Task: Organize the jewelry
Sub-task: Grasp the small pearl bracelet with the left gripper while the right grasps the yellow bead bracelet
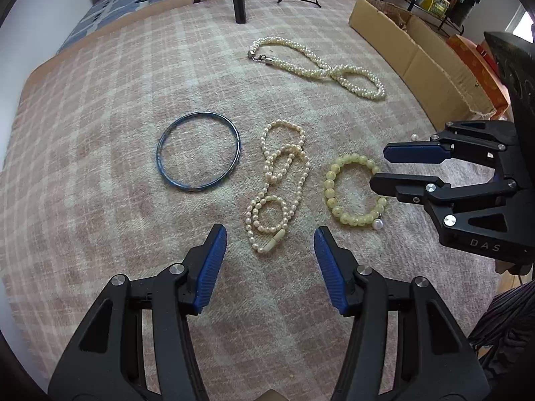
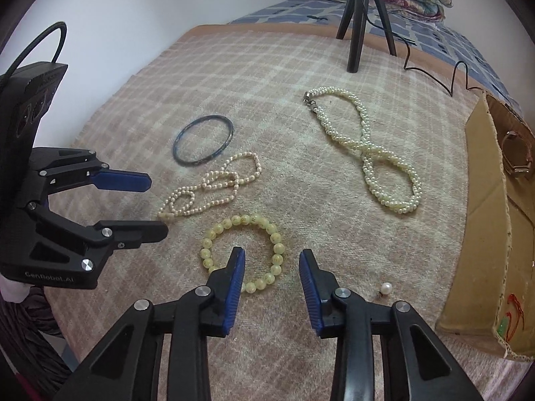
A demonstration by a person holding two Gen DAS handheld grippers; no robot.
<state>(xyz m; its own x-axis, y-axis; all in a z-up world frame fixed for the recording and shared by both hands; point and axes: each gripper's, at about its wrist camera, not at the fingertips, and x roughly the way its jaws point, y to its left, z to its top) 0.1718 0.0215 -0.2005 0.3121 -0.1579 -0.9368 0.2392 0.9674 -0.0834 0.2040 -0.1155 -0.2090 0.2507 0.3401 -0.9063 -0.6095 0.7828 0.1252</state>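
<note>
Yellow bead bracelet (image 2: 242,254) lies mid-bed on the blanket (image 2: 267,67). Right gripper (image 2: 271,260) is part-open, empty, straddling its near-right arc: lower square, then pinch beads, not wool. Left gripper (image 1: 270,237) is wide, empty, over the pearl strand (image 1: 279,180).

Blanket (image 1: 100,167): we see woven checked cloth, matt and a little fuzzy.
Bangle (image 1: 198,149): we see a hard blue ring, smooth and glossy, mottled.
Bead bracelet (image 2: 243,253): we see round pale yellow beads, polished and slightly translucent.
Thin necklace (image 1: 279,183): we see small cream pearly beads with a soft sheen.
Twisted necklace (image 1: 321,67): we see pearly beads, with a shiny metal clasp.
Box (image 2: 481,234): we see plain brown cardboard, matt, with rough edges.
Left hand-held gripper (image 1: 270,244): we see matt black plastic, ribbed blue pads, bright metal pins.
</note>
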